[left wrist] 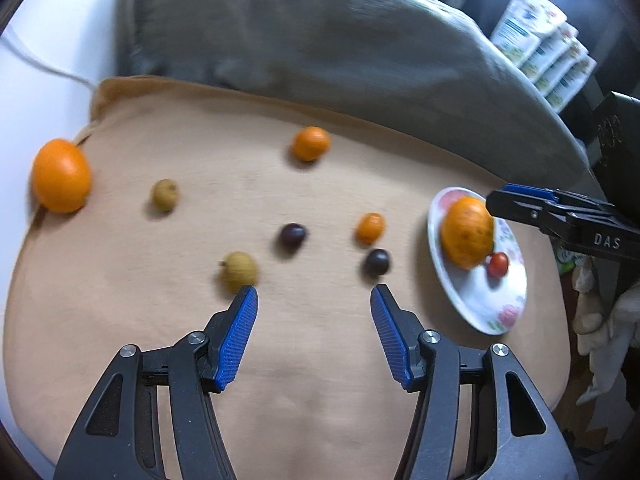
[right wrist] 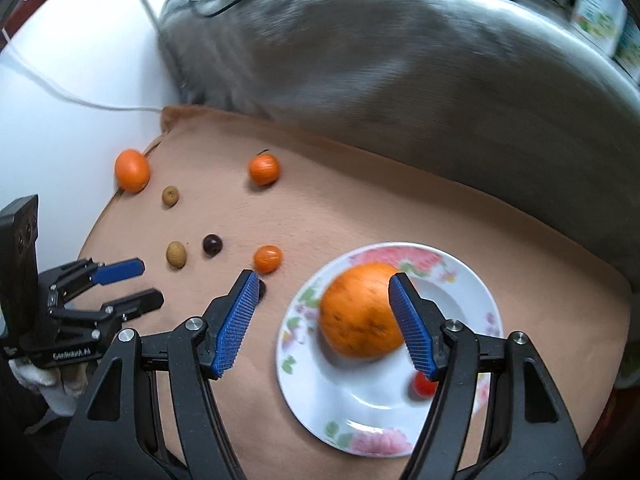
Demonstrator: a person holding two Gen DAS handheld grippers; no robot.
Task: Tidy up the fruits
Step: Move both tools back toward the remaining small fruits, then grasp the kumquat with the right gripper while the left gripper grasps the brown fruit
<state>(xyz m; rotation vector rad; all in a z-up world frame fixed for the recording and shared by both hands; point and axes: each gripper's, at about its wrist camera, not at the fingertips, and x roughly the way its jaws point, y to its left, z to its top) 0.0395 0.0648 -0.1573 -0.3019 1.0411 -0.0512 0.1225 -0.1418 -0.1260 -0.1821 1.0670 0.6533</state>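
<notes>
A floral plate (right wrist: 360, 408) (left wrist: 476, 304) holds a big orange (right wrist: 356, 316) (left wrist: 466, 232) and a small red fruit (right wrist: 422, 386) (left wrist: 498, 265). Loose on the tan cloth lie a large orange (left wrist: 60, 176) (right wrist: 132, 171), two small oranges (left wrist: 310, 143) (left wrist: 370, 227), two dark plums (left wrist: 293, 235) (left wrist: 376, 262) and two yellowish fruits (left wrist: 164, 195) (left wrist: 239, 272). My left gripper (left wrist: 314, 294) is open and empty above the cloth, its left fingertip by the nearer yellowish fruit. My right gripper (right wrist: 324, 280) is open and empty above the plate's left rim.
A grey cushion (left wrist: 320, 40) lies behind the cloth (left wrist: 312, 400). A white cable (right wrist: 60, 92) runs over the white surface at left. Stacked packets (left wrist: 540, 52) stand at the back right. The right gripper shows in the left wrist view (left wrist: 560, 216), the left one in the right wrist view (right wrist: 136, 284).
</notes>
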